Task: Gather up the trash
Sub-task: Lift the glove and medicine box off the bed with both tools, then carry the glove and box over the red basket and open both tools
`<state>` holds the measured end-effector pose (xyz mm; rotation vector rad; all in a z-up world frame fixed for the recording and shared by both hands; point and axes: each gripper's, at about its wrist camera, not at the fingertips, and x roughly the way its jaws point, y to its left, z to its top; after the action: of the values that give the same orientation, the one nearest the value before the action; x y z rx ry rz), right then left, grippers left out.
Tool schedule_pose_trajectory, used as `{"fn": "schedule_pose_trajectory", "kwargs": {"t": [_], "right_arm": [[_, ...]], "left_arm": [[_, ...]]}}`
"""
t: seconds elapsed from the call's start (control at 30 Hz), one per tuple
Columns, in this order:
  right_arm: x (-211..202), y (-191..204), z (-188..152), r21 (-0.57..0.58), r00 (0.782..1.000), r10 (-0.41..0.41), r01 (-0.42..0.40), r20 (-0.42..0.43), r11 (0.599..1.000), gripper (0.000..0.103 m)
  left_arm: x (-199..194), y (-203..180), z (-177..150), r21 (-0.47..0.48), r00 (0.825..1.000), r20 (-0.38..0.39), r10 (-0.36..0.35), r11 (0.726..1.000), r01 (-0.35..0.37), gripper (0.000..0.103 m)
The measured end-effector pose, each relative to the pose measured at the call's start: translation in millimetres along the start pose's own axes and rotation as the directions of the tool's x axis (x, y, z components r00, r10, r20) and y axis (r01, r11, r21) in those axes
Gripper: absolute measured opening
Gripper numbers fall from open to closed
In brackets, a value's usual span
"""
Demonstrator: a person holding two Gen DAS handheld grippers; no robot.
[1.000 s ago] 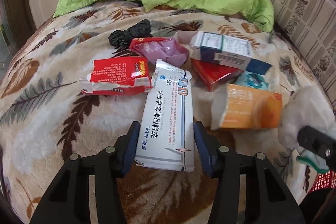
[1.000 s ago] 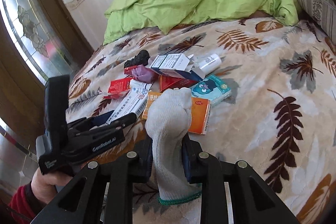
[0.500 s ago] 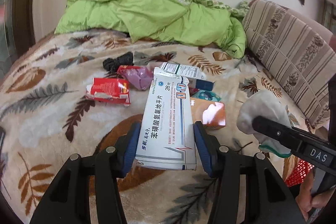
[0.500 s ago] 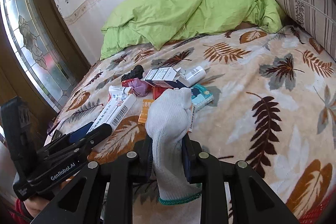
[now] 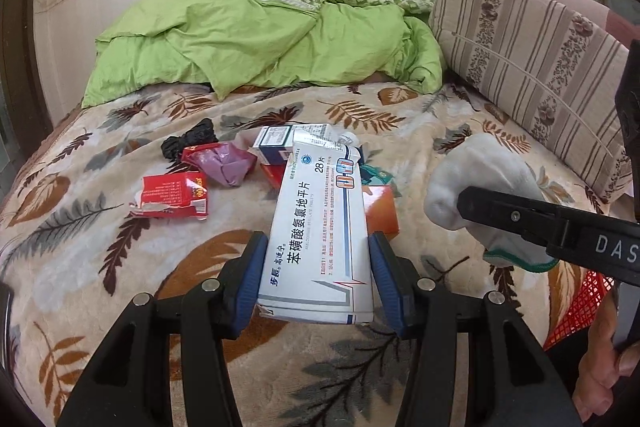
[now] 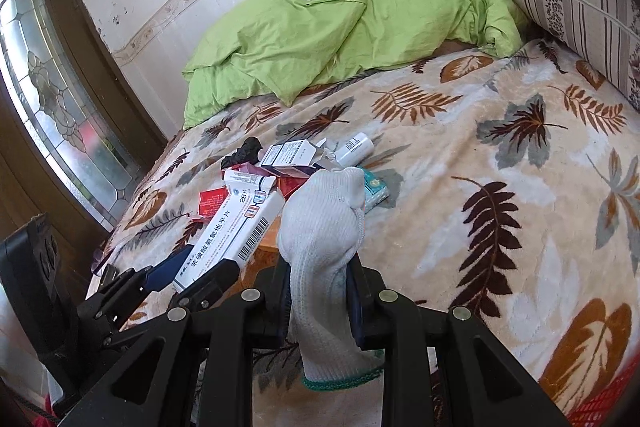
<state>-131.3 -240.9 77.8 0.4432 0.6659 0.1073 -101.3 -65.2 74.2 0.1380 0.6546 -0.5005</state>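
Note:
My left gripper (image 5: 316, 271) is shut on a white medicine box (image 5: 320, 231) with blue Chinese print, held above the bed; the box also shows in the right wrist view (image 6: 232, 231). My right gripper (image 6: 318, 291) is shut on a white knit glove (image 6: 324, 243) with a green cuff, seen at the right in the left wrist view (image 5: 480, 195). More trash lies on the leaf-print blanket (image 5: 80, 227): a torn red box (image 5: 172, 195), a purple wrapper (image 5: 228, 167), a black bag (image 5: 188, 143), an orange box (image 5: 380, 211), a teal pack (image 6: 374, 191) and a small white bottle (image 6: 356, 149).
A green duvet (image 5: 260, 39) is heaped at the head of the bed. A striped cushion (image 5: 532, 67) lines the right side. A red mesh basket (image 5: 580, 307) sits at the lower right bed edge. A wooden door with leaded glass (image 6: 52, 99) stands to the left.
Both grippers have lifted and pulled back from the trash pile, each keeping its hold. The pile now looks smaller and farther away.

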Motion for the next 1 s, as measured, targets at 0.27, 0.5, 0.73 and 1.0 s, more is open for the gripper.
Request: {"fn": "schedule_pose_trajectory", "kwargs": {"t": [0.27, 0.5, 0.73, 1.0], "right_arm": [[-26.8, -14.2, 0.6, 0.069, 1.000, 0.019, -0.020, 0.023, 0.997, 0.024], [-115.9, -67.4, -14.4, 0.164, 0.994, -0.054, 0.038, 0.095, 0.986, 0.024], [-222.0, -146.7, -50.5, 0.325, 0.953, -0.263, 0.204, 0.151, 0.924, 0.025], [-284.0, -228.1, -95.3, 0.525, 0.905, -0.415, 0.308, 0.094, 0.793, 0.035]], "left_arm": [[-5.8, -16.2, 2.5, -0.016, 0.997, -0.002, -0.082, 0.996, 0.082, 0.051], [-26.8, -77.7, 14.0, 0.081, 0.968, 0.003, -0.251, 0.965, 0.250, 0.051], [-48.8, -181.7, 16.7, 0.205, 0.882, -0.080, -0.464, 0.858, 0.470, 0.051], [-44.8, -290.9, -1.7, 0.254, 0.767, -0.287, -0.573, 0.727, 0.638, 0.051]]}}
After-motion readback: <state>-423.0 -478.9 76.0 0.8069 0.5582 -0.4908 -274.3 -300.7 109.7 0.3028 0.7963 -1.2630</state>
